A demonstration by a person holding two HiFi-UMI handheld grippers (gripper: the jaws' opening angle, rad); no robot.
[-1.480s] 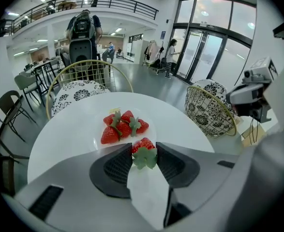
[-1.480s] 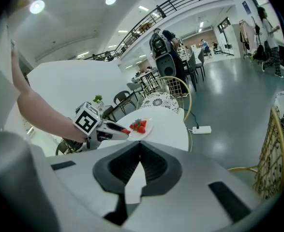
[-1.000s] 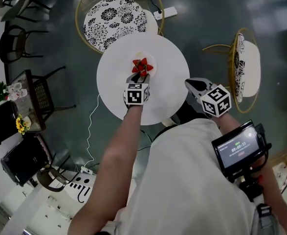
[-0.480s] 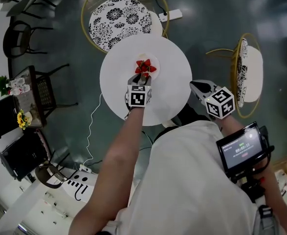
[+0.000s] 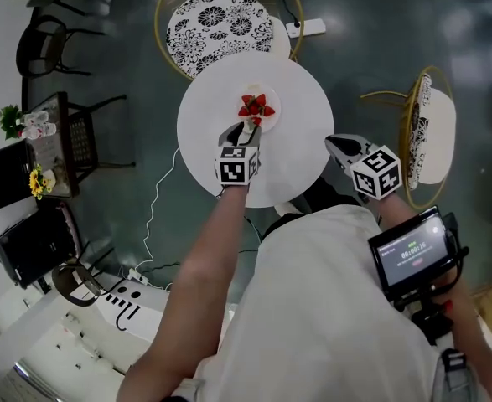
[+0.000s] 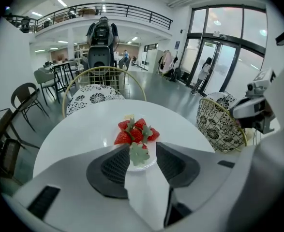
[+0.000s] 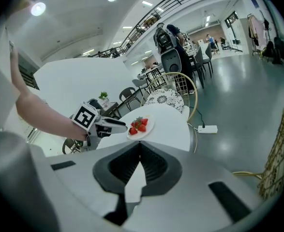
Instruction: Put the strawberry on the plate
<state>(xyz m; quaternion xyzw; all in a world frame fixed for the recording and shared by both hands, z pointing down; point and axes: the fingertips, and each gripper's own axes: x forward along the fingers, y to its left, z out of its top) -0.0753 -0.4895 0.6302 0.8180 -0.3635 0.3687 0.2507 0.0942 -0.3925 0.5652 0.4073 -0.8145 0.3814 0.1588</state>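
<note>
Your left gripper (image 6: pixel 141 146) is at the near rim of the plate (image 6: pixel 150 162), jaws apart, with a strawberry (image 6: pixel 138 153) between them, green cap facing you, lying on the plate just in front of the other strawberries (image 6: pixel 134 132). Your right gripper (image 7: pixel 140 144) hangs off the table's (image 6: pixel 74 134) edge, jaws together and empty.

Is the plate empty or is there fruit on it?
Not empty: several red strawberries lie heaped on the plate.
</note>
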